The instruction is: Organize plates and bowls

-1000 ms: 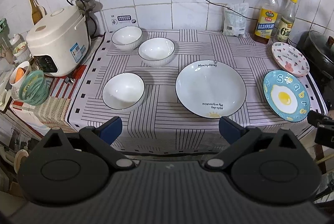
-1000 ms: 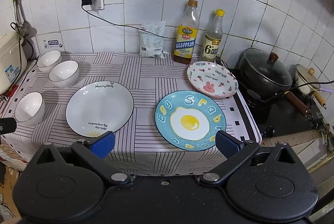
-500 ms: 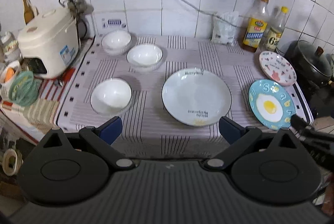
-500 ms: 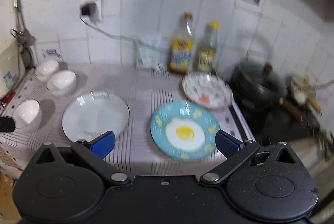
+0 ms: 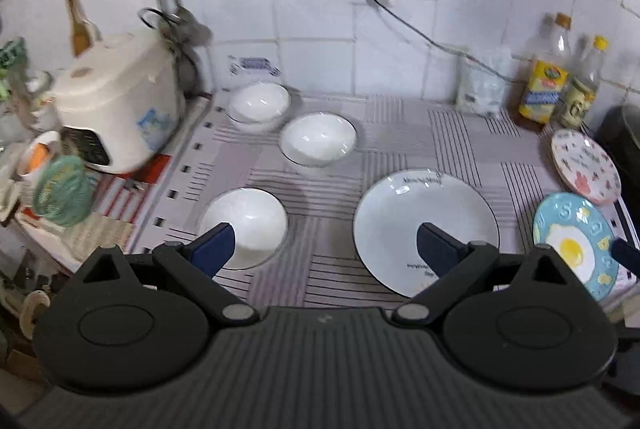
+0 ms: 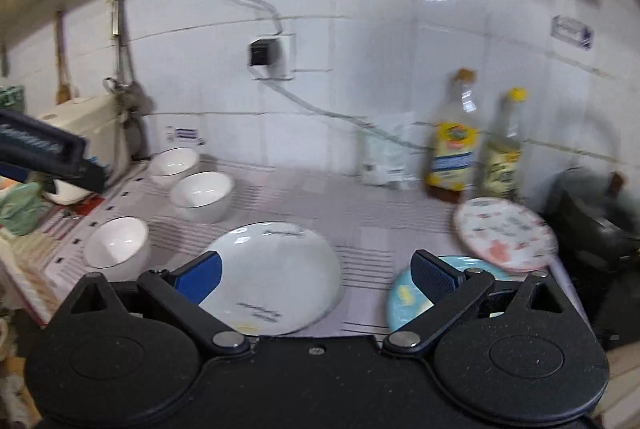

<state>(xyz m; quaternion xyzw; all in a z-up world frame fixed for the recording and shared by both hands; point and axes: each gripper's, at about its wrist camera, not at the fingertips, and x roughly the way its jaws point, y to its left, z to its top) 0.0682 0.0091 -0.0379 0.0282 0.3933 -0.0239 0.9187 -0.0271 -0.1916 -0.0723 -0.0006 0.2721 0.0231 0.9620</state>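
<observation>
White porcelain fills the table point(image 5: 400, 117), which is covered by a striped cloth. Three white bowls sit on its left side: the nearest bowl point(image 5: 250, 225) by the front edge, the middle bowl point(image 5: 318, 139) further back, and the far bowl point(image 5: 259, 102) close to the tiled wall beside a rice cooker point(image 5: 116, 101). A large white plate point(image 5: 426, 225) lies right of the nearest bowl, and an egg-print blue plate point(image 5: 572, 241) lies near the right edge with a pink patterned plate point(image 5: 584, 165) just behind it, their rims close or overlapping; I cannot tell which.

The left gripper point(image 5: 326, 247) has its fingers spread wide and grips nothing. In its own view one blue fingertip lies over the near rim of the nearest bowl and the other over the large white plate, with bare cloth between them; whether either touches the crockery cannot be told.

The right gripper point(image 6: 316, 275) is likewise spread wide and empty. In its blurred view the left fingertip overlaps the large white plate and the right fingertip overlaps the egg-print blue plate. Two bottles point(image 6: 452, 137) stand against the wall behind.
</observation>
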